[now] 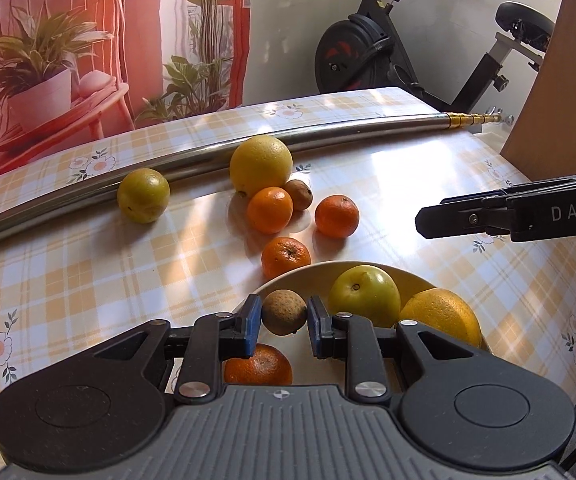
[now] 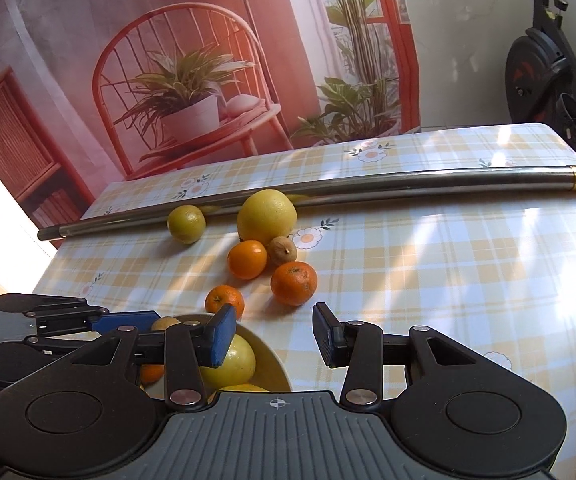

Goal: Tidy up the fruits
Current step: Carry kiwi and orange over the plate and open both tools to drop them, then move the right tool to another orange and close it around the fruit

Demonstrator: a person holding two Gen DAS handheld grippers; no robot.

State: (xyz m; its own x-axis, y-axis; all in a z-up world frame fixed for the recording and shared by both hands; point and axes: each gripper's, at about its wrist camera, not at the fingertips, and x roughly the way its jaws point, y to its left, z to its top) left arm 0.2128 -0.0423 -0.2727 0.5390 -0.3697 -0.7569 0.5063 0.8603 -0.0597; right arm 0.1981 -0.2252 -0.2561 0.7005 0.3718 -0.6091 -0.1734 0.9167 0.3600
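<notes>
My left gripper (image 1: 280, 322) hangs over a cream bowl (image 1: 316, 270) with a small brown fruit (image 1: 283, 312) between its jaws; small gaps show at both pads, so it stands open around the fruit. The bowl holds a yellow-green fruit (image 1: 364, 296), a yellow-orange fruit (image 1: 440, 314) and a mandarin (image 1: 257, 366). On the table lie three mandarins (image 1: 269, 210) (image 1: 336, 216) (image 1: 285, 257), a brown fruit (image 1: 299, 194), a large yellow citrus (image 1: 260, 165) and a green-yellow lime (image 1: 143, 195). My right gripper (image 2: 273, 334) is open and empty beside the bowl (image 2: 271, 364), in front of a mandarin (image 2: 294, 283).
A long steel tube (image 1: 328, 134) with a brass tip lies across the checked tablecloth (image 1: 87, 280) behind the fruit. A wooden board (image 1: 560, 92) stands at the right. An exercise bike (image 1: 372, 48) stands past the table's far edge.
</notes>
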